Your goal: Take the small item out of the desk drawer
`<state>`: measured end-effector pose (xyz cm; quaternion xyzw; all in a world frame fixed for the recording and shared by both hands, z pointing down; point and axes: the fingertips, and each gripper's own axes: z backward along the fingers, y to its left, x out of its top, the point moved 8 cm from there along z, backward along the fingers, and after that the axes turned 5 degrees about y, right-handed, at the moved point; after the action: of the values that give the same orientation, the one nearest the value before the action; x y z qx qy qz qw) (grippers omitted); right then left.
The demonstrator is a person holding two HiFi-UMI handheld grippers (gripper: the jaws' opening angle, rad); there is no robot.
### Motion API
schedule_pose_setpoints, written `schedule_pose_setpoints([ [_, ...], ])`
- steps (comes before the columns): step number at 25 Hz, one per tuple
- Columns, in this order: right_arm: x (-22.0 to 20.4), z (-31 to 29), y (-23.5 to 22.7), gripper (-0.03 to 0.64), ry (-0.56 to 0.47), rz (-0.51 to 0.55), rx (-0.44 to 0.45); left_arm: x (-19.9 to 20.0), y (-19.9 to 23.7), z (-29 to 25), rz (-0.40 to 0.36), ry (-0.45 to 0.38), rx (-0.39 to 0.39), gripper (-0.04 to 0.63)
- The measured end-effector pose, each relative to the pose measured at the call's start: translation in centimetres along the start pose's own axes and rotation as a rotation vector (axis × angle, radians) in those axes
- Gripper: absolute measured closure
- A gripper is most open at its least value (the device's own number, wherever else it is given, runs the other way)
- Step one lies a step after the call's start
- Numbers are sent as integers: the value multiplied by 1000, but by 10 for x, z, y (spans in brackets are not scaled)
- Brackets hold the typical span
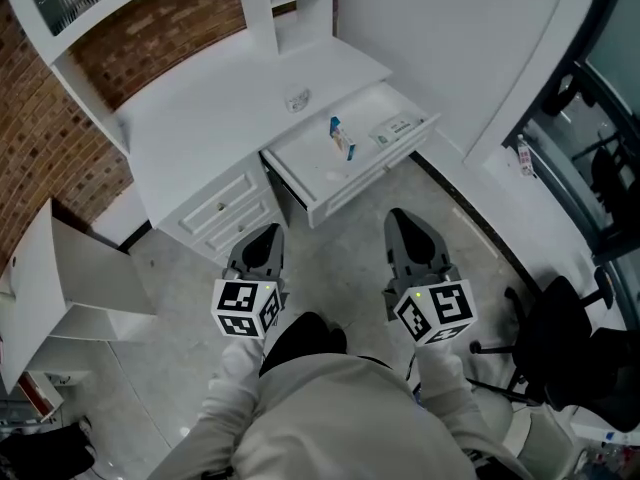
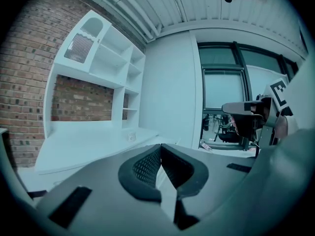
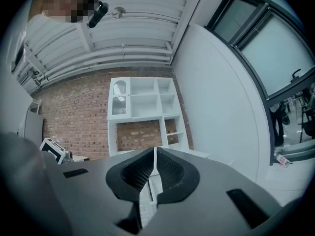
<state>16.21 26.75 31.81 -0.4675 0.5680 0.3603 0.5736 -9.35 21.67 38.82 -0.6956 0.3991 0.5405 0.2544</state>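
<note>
The white desk's drawer (image 1: 322, 171) stands pulled open toward me. In it lie a small blue, white and orange item (image 1: 340, 136) and a flat white and green pack (image 1: 393, 128). A small pale object (image 1: 297, 99) rests on the desk top (image 1: 200, 118). My left gripper (image 1: 268, 231) hangs over the floor short of the drawer's left corner, shut and empty. My right gripper (image 1: 402, 217) hovers below the drawer's right end, also shut with nothing in it. The left gripper view shows pads (image 2: 147, 167) that meet at the tip, and in the right gripper view the pads (image 3: 139, 172) stand closed too.
Two closed drawers (image 1: 225, 208) sit left of the open one. A white cabinet (image 1: 70, 278) stands at the left and a black office chair (image 1: 560, 338) at the right. A white wall and glass panels (image 1: 600, 118) bound the right side.
</note>
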Motion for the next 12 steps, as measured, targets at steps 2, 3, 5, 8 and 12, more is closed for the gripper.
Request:
schedule_pose_setpoints([
  [2, 5, -6, -2, 584, -11, -4, 11, 2, 4, -6, 1, 4, 3, 575],
  [3, 7, -10, -2, 574, -14, -6, 20, 2, 8, -10, 2, 6, 5, 575],
  [5, 11, -21, -5, 508, -21, -8, 39, 3, 15, -20, 7, 12, 8, 575],
  [8, 16, -44, -14, 482, -33, -6, 48, 5, 31, -41, 15, 17, 8, 575],
  [12, 21, -87, -28, 411, -29, -19, 40, 12, 56, -75, 25, 26, 0, 575],
])
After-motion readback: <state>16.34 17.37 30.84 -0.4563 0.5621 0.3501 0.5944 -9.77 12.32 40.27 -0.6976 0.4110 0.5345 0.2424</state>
